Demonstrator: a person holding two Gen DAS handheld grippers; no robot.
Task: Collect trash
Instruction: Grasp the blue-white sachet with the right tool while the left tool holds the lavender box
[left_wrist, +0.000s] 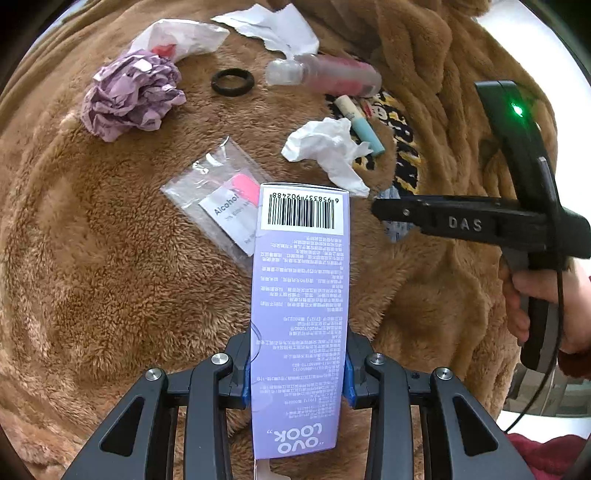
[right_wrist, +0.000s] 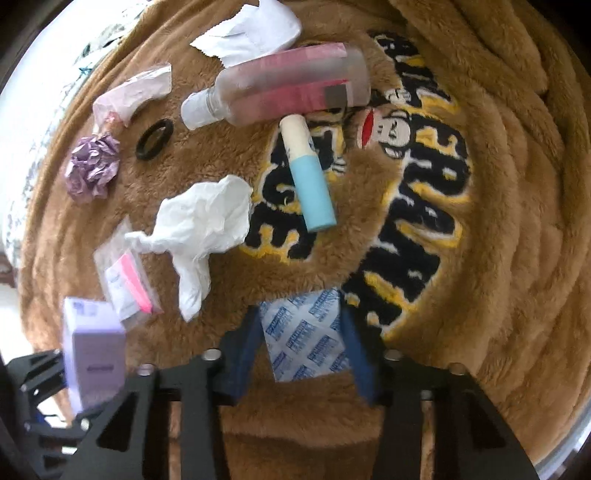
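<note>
My left gripper (left_wrist: 297, 363) is shut on a tall lilac carton (left_wrist: 301, 295) with a barcode, held above a brown fleece blanket (left_wrist: 110, 258). The carton also shows in the right wrist view (right_wrist: 92, 358). My right gripper (right_wrist: 301, 332) is shut on a white sachet with blue print (right_wrist: 303, 339), low over the blanket. The right gripper shows in the left wrist view (left_wrist: 380, 212) at the right. A crumpled white tissue (right_wrist: 203, 225), a crumpled purple paper (right_wrist: 92, 170), a clear alcohol-pad bag (left_wrist: 221, 206) and torn white wrappers (left_wrist: 273, 26) lie on the blanket.
A clear bottle with a pink label (right_wrist: 280, 85), a blue and cream tube (right_wrist: 306, 173) and a black ring (right_wrist: 153, 138) lie among the litter. The blanket has a black and yellow embroidered patch (right_wrist: 417, 206) at the right.
</note>
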